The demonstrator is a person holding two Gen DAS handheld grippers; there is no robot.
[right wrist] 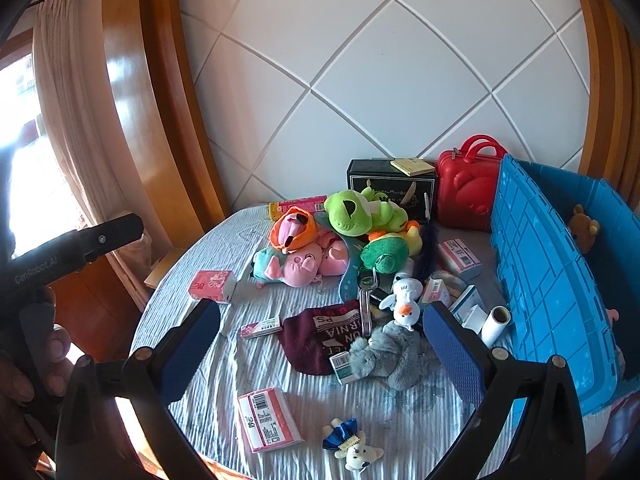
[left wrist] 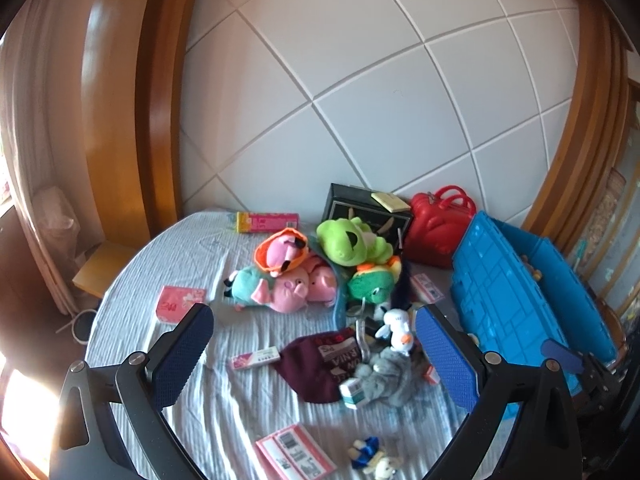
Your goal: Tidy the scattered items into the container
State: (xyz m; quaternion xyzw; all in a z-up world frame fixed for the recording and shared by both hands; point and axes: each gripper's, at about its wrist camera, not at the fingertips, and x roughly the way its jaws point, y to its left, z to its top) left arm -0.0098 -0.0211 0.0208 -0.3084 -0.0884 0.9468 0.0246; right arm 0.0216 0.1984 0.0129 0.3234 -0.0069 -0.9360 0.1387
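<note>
A: Where are the grippers?

B: Both hang above the bed. The left gripper (left wrist: 312, 344) has its jaws spread wide and nothing between them; the right gripper (right wrist: 320, 340) is the same. That wide spread suits soft, bulky toys, I'd say.

A: And the crate?

B: The blue crate (right wrist: 560, 280) sits at 3 o'clock in both views, near the clutter, probably so each drop is a short carry. A brown bear (right wrist: 583, 227) already lies inside.

A: What's left out?

B: Most of it. Plush pile at 12 o'clock: green frog (right wrist: 356, 208) on top, pink pig (right wrist: 298, 266) beneath it. In the middle, a grey plush (right wrist: 394, 354) touches a maroon cloth (right wrist: 320, 336), with a white duck toy (right wrist: 406, 300) just beyond. A pink box (right wrist: 268, 418) and a small bear (right wrist: 354, 446) lie at 6 o'clock.

A: First pick?

B: Likely the grey plush; it lies between the right gripper's pads (right wrist: 452, 354). The cloth beside it could snag.
</note>
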